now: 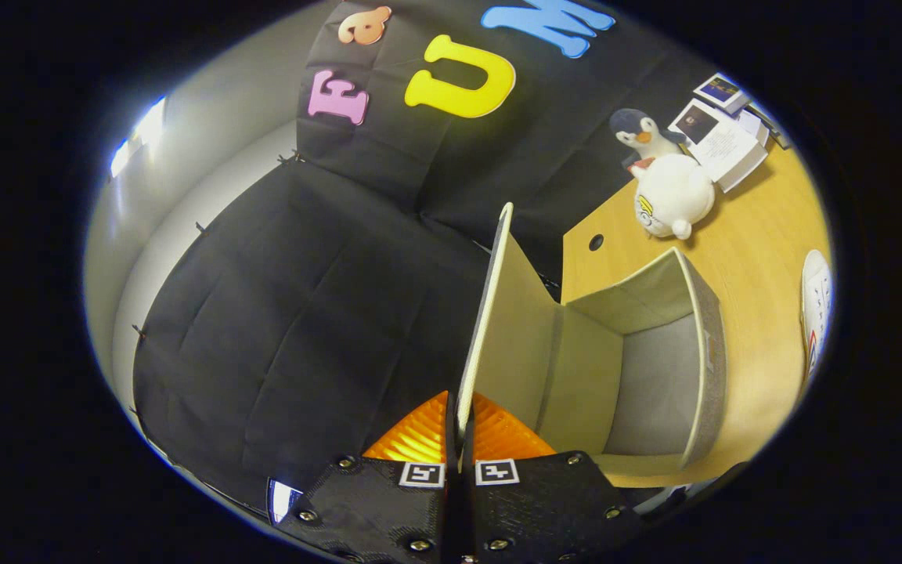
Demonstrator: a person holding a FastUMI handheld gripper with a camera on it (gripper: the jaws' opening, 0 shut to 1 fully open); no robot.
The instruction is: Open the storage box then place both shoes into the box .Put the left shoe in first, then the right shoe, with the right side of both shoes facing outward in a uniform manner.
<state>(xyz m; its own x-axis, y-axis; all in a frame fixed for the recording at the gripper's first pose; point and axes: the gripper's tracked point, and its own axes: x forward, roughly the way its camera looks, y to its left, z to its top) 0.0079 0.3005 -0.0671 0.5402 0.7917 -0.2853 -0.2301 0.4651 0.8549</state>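
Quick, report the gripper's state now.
Gripper: closed, both fingers pinching the edge of the storage box lid, which is swung open.

Light pours in from your far left, where a bright patch [142,129] blows out to white glare on the pale wall [208,157]. The wooden table [756,258] on your right glows warm and evenly lit, with soft shadows beside the plush penguin [666,184]. The storage box [654,368] interior sits in mild shade. Fisheye bending curves everything toward the rim, and the shoe [817,309] at the far right smears soft. Your gripper [459,450], fingers pinched on the lid [490,313], is sharp.
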